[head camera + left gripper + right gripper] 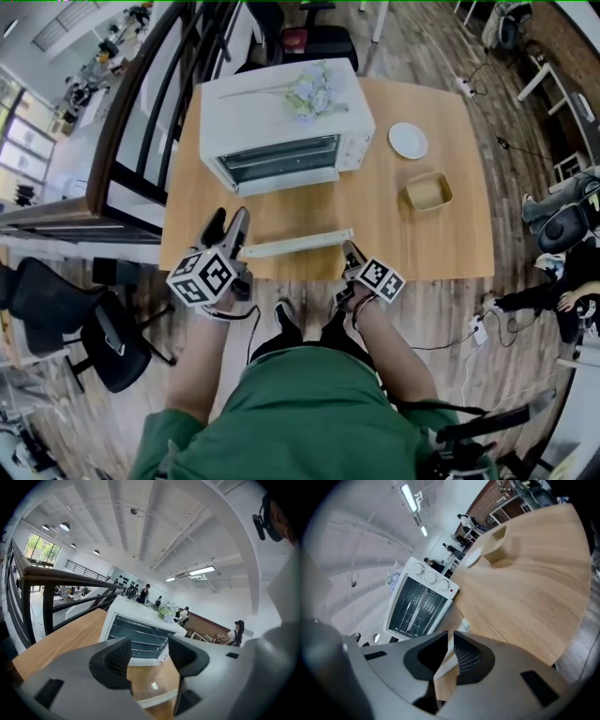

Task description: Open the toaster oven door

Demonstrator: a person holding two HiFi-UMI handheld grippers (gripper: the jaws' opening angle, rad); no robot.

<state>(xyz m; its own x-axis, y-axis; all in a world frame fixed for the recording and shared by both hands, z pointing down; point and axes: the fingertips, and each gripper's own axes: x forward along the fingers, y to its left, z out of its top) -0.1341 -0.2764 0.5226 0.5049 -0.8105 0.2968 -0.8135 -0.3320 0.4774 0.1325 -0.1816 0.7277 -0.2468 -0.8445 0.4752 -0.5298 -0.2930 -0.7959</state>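
A white toaster oven [286,127] stands at the back of the wooden table [422,244]. Its glass door lies folded down flat, with the white handle bar [295,244] near the table's front edge. My right gripper [351,254] is shut on the right end of that handle; in the right gripper view the handle [451,644] sits pinched between the two pads. My left gripper [231,234] hovers open by the handle's left end, holding nothing. In the left gripper view the oven's open cavity [140,634] and the handle [157,698] show beyond the spread jaws.
A bunch of pale flowers [314,92] lies on the oven's top. To its right are a white plate [408,141] and a small tan tray [428,190]. A dark railing [141,122] runs along the table's left side. Black chairs [66,314] stand at the lower left.
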